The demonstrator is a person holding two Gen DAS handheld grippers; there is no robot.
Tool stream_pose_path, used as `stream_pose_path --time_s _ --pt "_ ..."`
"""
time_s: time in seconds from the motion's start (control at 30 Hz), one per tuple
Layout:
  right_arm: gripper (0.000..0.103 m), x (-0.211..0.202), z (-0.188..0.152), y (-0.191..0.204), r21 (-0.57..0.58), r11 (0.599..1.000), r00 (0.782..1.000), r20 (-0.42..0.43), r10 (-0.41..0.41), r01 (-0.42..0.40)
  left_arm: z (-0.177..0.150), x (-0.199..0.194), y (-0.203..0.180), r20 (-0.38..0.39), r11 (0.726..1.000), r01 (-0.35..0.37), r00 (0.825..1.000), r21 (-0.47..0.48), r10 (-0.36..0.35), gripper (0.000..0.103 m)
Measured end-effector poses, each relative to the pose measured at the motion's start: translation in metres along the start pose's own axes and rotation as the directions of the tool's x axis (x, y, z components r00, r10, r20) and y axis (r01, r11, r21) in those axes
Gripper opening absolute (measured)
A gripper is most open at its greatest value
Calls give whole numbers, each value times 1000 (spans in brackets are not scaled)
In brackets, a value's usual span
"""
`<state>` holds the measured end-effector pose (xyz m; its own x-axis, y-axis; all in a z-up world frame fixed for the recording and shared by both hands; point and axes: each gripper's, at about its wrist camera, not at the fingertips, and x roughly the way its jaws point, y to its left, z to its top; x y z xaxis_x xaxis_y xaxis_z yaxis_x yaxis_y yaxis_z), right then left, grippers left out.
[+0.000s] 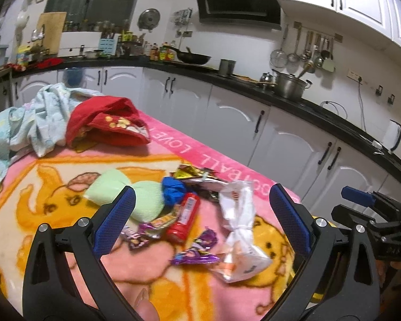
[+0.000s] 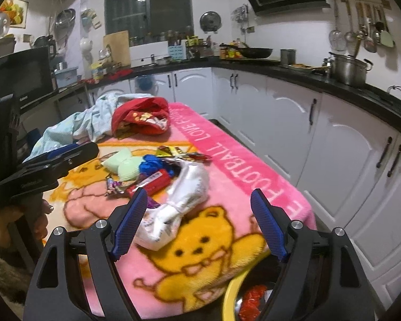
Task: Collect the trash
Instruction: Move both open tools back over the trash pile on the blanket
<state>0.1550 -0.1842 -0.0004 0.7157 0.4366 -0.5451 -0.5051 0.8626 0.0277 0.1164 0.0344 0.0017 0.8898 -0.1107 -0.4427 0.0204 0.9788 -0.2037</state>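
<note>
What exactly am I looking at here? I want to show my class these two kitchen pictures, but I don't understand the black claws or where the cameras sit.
There is no robot. A person holds a hand tool in each hand, each ending in a two-finger gripper with blue pads. A small wide-angle camera on each tool looks along its fingers, which bends the room's edges. One picture comes from the left gripper, the other from the right gripper. Both stand open and hold nothing. Below them a pink blanket carries litter: a crumpled white plastic bag, a red tube, purple candy wrappers, a blue scrap and a pale green cloth. A red cap and a light blue cloth lie farther back. A yellow bin shows at the lower edge.
</note>
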Motion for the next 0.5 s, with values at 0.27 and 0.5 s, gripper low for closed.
stream_pose_path --time_s 0.27,0.5 --pt "77 39 5 21 -9 1000 998 -57 22 -22 0 14 44 -37 996 -72 997 -48 71 92" --pt "77 81 11 15 64 998 992 -126 17 -9 -1 33 89 -95 986 -132 988 -106 122 92"
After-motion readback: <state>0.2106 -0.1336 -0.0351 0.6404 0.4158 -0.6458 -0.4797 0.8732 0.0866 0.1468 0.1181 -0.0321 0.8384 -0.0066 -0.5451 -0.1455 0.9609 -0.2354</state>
